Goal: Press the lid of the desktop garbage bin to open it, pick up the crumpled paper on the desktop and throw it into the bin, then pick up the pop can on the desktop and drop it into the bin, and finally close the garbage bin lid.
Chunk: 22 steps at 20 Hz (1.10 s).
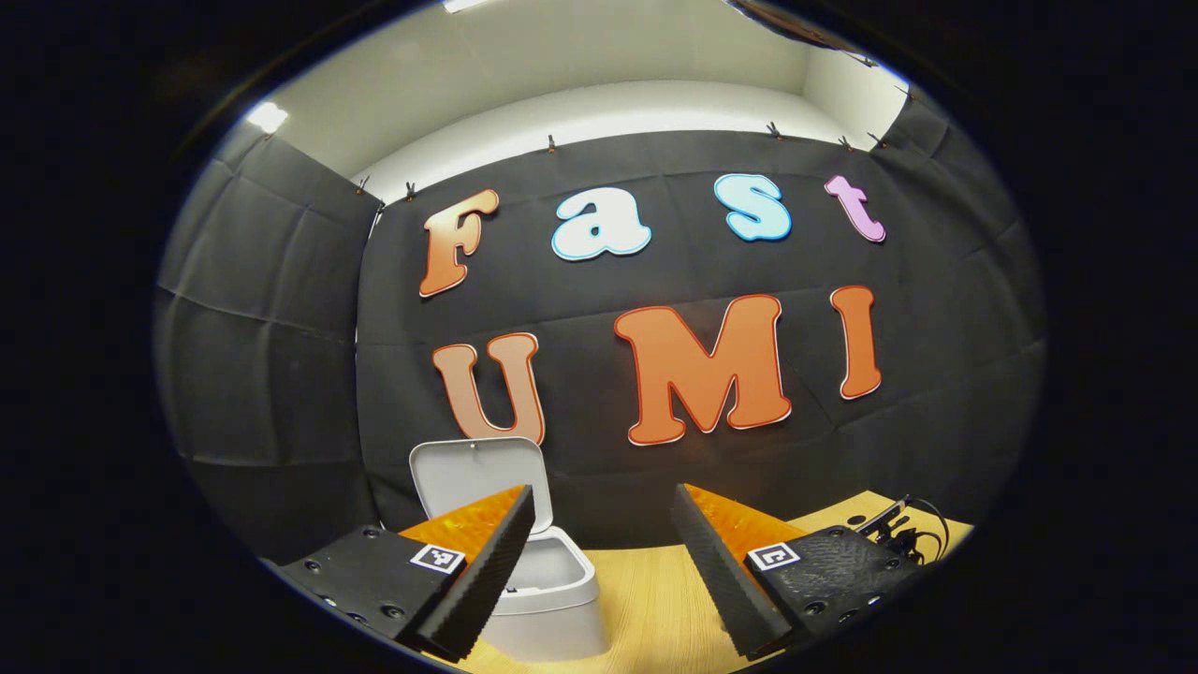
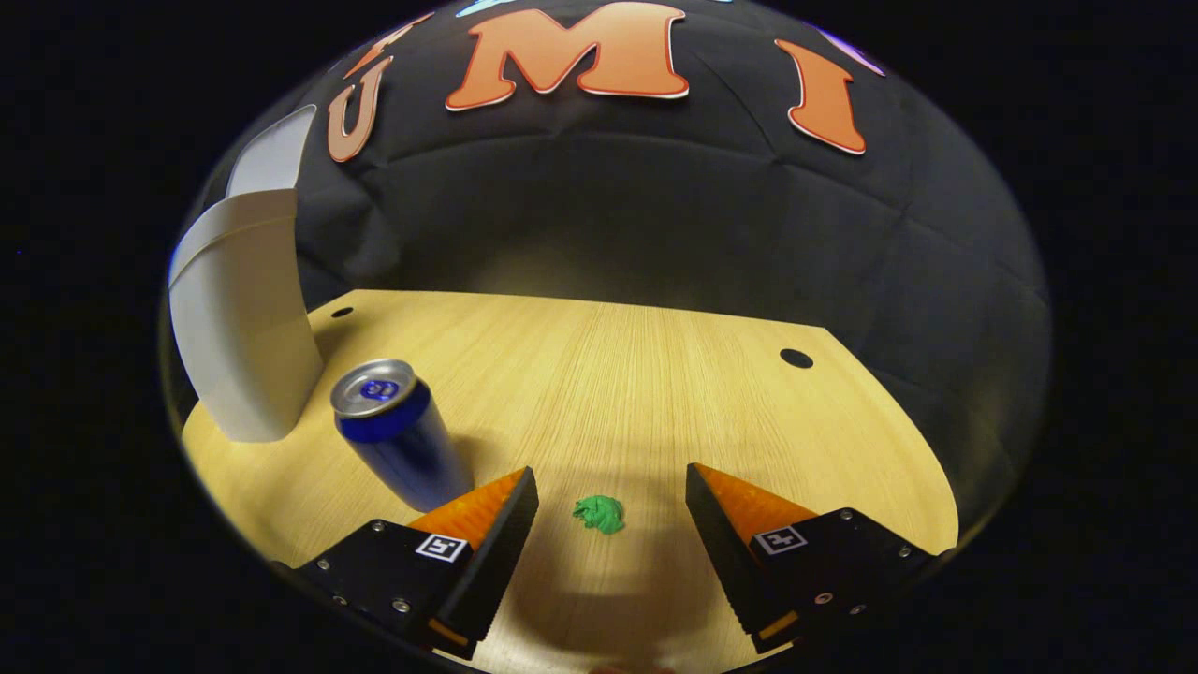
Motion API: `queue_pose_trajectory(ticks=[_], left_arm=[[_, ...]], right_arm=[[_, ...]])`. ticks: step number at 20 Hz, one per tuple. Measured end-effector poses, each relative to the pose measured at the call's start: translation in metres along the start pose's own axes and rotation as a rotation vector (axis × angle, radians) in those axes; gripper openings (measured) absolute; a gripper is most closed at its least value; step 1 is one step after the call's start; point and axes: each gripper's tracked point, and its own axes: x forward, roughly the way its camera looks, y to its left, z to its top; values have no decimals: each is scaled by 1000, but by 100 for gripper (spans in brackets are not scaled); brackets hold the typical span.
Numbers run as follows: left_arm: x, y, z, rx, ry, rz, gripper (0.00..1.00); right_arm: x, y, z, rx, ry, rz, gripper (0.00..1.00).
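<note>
Left gripper view: left gripper point(image 1: 604, 510) is hovering with fingers spread wide, gripping nothing. White desktop garbage bin point(image 1: 552, 599) is sitting on the wooden desktop point(image 1: 655, 599), partly behind the left finger, its lid point(image 1: 477, 476) standing open.

Right gripper view: right gripper point(image 2: 612, 491) is hanging wide apart over the green crumpled paper point(image 2: 599, 513), not touching it. Blue pop can point(image 2: 398, 432) is standing upright near the bin.

Wooden table point(image 2: 655, 374) bears bin point(image 2: 243, 328), can point(image 2: 402, 440), crumpled paper point(image 2: 599, 513).
</note>
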Motion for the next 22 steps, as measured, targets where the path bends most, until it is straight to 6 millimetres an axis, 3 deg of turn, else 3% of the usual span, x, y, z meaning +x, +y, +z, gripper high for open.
queue_pose_trajectory(ticks=[4, 5, 7, 9, 10, 11, 12, 13, 15, 20, 22], left_arm=[[-4, -2, -4, 4, 22, -9, 99], [-4, -3, -5, 4, 28, -13, 94], [-6, -4, -7, 7, 37, -18, 99], [-6, -6, -7, 9, 38, -27, 94], [-6, -7, -9, 9, 42, -33, 99], [-7, -9, -9, 9, 46, -40, 94], [-8, -10, -11, 9, 52, -47, 94], [-8, -11, -12, 11, 62, -55, 94], [-11, -13, -16, 14, 77, -64, 94], [-15, -17, -22, 16, 105, -87, 94], [-16, -17, -25, 22, 118, -94, 94]], right_arm=[[12, 1, -15, -7, 48, 0, 95], [14, 2, -19, -1, 62, 2, 95], [16, 3, -23, -3, 74, 5, 93], [17, 3, -27, -14, 89, 8, 86], [17, 4, -32, -19, 102, 9, 80], [19, 4, -36, -26, 115, 6, 77], [18, 5, -40, -23, 131, 15, 63], [20, 7, -40, -18, 134, 20, 69], [21, 8, -40, -26, 133, 25, 60], [21, 14, -46, -39, 153, 42, 27], [21, 15, -45, -33, 151, 45, 22]])
